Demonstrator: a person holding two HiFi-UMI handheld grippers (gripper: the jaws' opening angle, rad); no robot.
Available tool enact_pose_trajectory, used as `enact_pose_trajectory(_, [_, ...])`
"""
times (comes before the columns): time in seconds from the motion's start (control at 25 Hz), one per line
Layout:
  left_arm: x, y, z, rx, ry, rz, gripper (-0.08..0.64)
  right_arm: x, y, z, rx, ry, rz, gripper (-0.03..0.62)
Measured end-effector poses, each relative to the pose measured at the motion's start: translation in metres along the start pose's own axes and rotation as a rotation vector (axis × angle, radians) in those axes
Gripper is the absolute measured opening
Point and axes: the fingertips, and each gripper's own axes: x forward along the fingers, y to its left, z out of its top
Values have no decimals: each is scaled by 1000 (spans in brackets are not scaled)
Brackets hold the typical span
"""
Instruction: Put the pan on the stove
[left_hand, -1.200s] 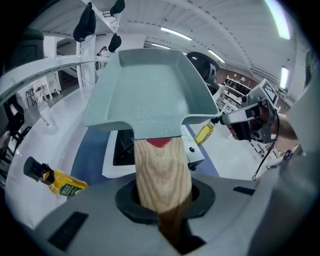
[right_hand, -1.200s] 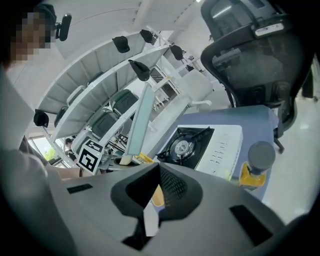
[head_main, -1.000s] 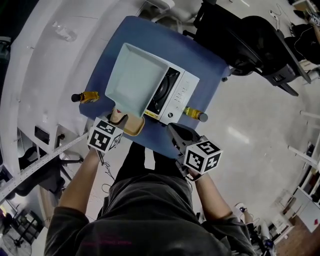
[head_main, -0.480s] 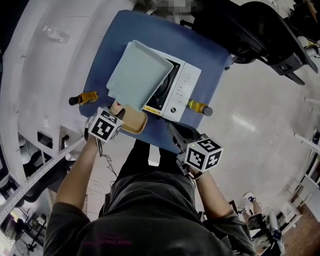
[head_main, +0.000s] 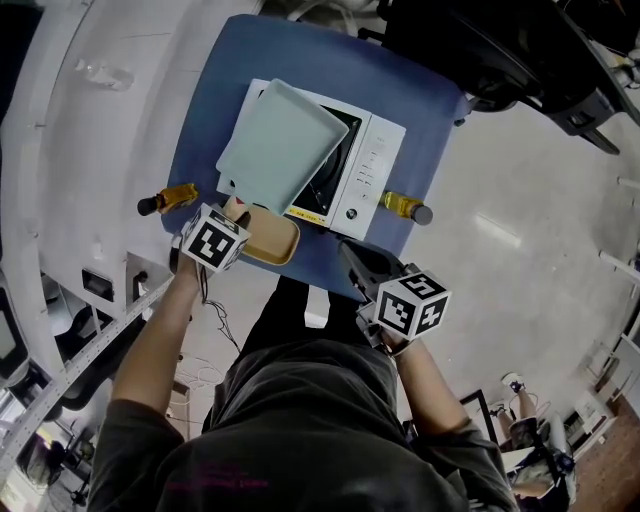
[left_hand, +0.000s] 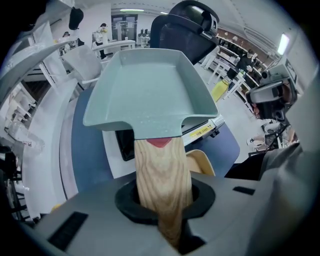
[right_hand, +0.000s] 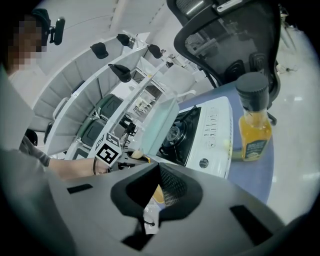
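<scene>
Lowering onto the burner is judged to be the step in hand. The pale green square pan with a wooden handle (head_main: 282, 140) is held in the air at the upper centre of the head view. It is tilted, over the left part of the white single-burner tabletop stove (head_main: 375, 165), which stands on the blue counter (head_main: 410, 100). Its handle is clamped between the fingers of the left gripper (head_main: 232, 215). The fingers of the right gripper (head_main: 355, 265) are drawn together on nothing, near the counter's lower edge.

For a clean set-down, the pan should be levelled first. It should then be shifted towards the frame's right, so that its base is centred over the black burner (head_main: 335, 170). The grasp should be kept firm until the base sits flat on the supports. The handle is best left pointing to the lower left, kept above the light wooden oval dish (head_main: 272, 243) and clear of the amber oil bottle with a black cap (head_main: 175, 195) beside it.
</scene>
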Motion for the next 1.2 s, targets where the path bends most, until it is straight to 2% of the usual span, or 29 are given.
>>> enact_pose_trajectory(0.4, [8, 3, 0, 29, 66, 23, 59, 4, -5, -4, 24, -3, 6, 3])
enact_pose_trajectory(1.2, [14, 13, 8, 62, 116, 70, 64, -1, -22, -3, 56, -7, 16, 3])
